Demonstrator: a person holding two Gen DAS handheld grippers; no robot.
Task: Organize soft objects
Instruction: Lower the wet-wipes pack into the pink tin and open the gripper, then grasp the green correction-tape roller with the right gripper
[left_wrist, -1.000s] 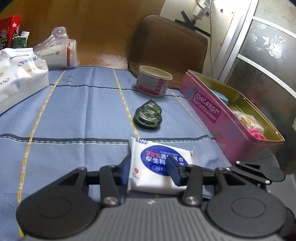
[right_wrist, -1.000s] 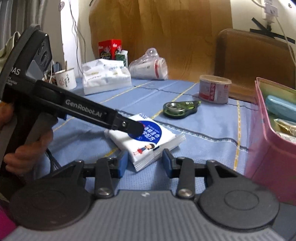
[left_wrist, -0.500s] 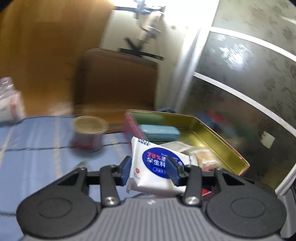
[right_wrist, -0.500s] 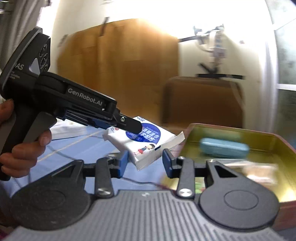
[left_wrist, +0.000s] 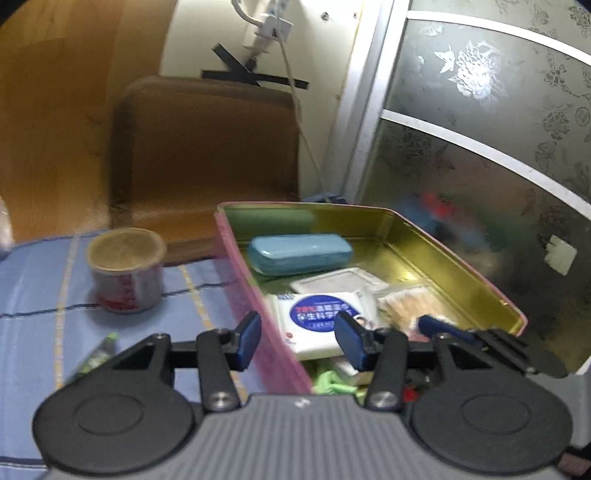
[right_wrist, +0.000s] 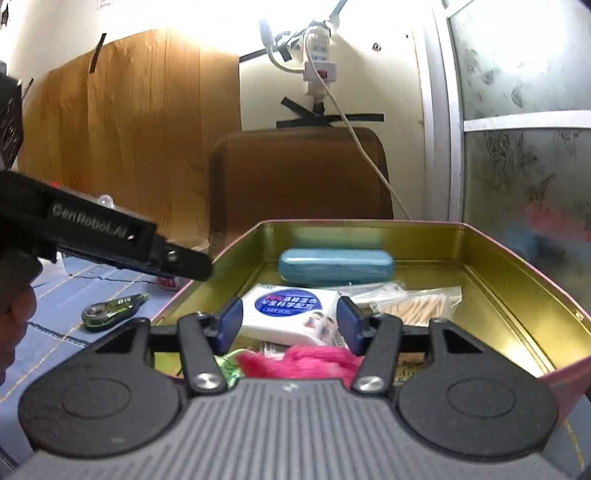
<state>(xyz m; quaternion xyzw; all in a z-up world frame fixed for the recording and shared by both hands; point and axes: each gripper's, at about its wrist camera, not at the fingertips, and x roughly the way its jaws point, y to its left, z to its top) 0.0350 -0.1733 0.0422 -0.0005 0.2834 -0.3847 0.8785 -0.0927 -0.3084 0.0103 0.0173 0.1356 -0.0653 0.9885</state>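
Both claws, the left gripper (left_wrist: 297, 338) and right gripper (right_wrist: 288, 321), are spreading apart with nothing pinched, hovering low in frame over the pink tin (right_wrist: 524, 295), where the wipes pack (right_wrist: 291, 314) is lying loose mid-frame beside the teal case (right_wrist: 334, 266) and cotton swabs (right_wrist: 417, 306).

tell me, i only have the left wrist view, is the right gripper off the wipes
Observer: Its jaws are opening. The wipes lie in the tin, between the right gripper's pads but not squeezed.
Operator: what's at the tin's near end, it's hidden here
Observer: A pink fluffy thing, next to something green.
Operator: and that green blur on the cloth
Observer: A green tape dispenser, lying flat on the cloth outside the tin.
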